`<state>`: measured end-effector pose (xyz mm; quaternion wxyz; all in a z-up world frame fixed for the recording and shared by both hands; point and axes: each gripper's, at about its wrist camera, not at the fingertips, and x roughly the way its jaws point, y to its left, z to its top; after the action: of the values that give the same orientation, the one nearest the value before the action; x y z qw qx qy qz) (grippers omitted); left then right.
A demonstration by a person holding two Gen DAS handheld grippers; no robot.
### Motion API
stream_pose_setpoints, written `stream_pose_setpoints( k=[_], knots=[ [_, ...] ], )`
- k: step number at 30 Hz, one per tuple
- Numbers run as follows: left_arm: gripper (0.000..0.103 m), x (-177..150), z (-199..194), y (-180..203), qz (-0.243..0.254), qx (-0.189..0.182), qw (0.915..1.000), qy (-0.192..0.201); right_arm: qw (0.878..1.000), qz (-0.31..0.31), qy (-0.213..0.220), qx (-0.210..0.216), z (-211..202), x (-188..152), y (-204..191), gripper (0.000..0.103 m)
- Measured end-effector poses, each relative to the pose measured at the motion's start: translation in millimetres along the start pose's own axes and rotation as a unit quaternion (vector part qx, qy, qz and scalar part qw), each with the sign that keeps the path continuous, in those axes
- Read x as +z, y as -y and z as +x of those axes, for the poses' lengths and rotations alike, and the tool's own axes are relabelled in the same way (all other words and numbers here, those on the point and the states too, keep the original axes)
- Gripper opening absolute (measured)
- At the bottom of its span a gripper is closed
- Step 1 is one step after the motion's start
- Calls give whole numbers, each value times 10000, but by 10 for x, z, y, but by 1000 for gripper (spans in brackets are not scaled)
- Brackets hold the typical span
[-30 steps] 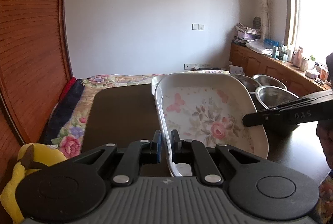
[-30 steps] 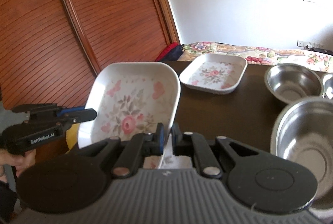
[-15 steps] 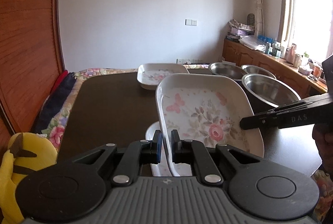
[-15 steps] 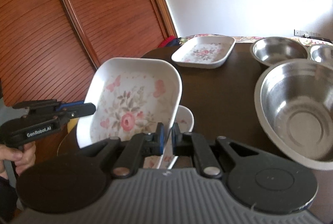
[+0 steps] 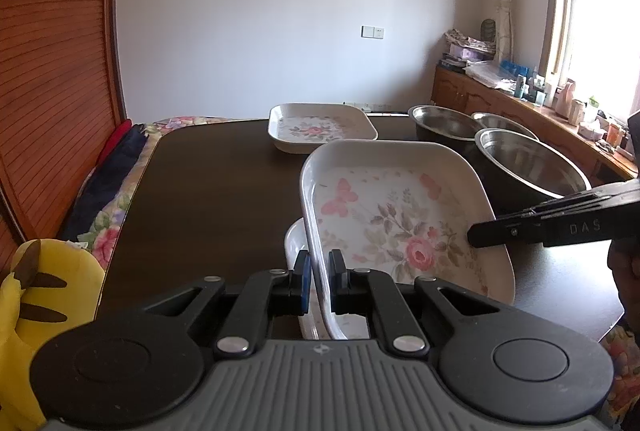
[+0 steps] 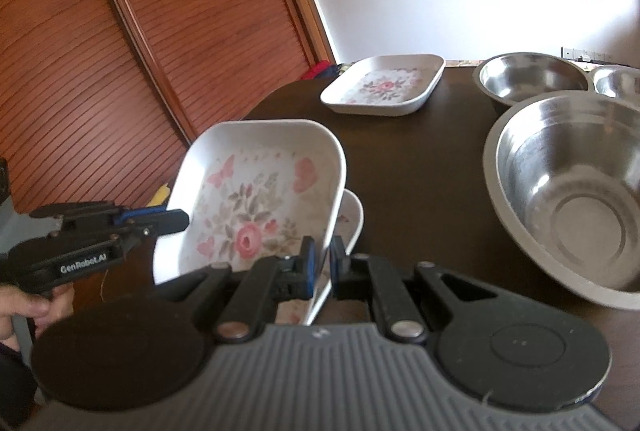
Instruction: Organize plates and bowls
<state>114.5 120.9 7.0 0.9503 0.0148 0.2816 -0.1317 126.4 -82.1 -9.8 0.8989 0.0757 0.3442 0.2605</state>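
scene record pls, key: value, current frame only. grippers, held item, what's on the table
left gripper: shut on the left rim of the held floral plate
right gripper: shut on the opposite rim of the same plate
held plate pose: tilted, above a second floral plate lying on the dark table
contact between the two plates: cannot tell
far floral plate: flat on table, apart from the others
steel bowls: large one nearest, two more behind it
off table: yellow plush toy at left
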Motion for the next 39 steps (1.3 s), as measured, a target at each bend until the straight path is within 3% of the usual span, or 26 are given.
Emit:
stream_pose_setpoints(
  k=[21, 31, 39],
  knots=[
    [38, -19, 169, -13, -65, 81, 9997, -202, 9994, -246, 20, -251, 44, -18, -113, 10],
    [38, -36, 194, -55, -112, 94, 9998, -157, 9927, -968, 240, -679, 46, -110, -235, 15],
    [43, -53, 102, 18, -1, 65, 10000, 26, 9911, -1027, 563, -627, -97, -119, -213, 15]
  ],
)
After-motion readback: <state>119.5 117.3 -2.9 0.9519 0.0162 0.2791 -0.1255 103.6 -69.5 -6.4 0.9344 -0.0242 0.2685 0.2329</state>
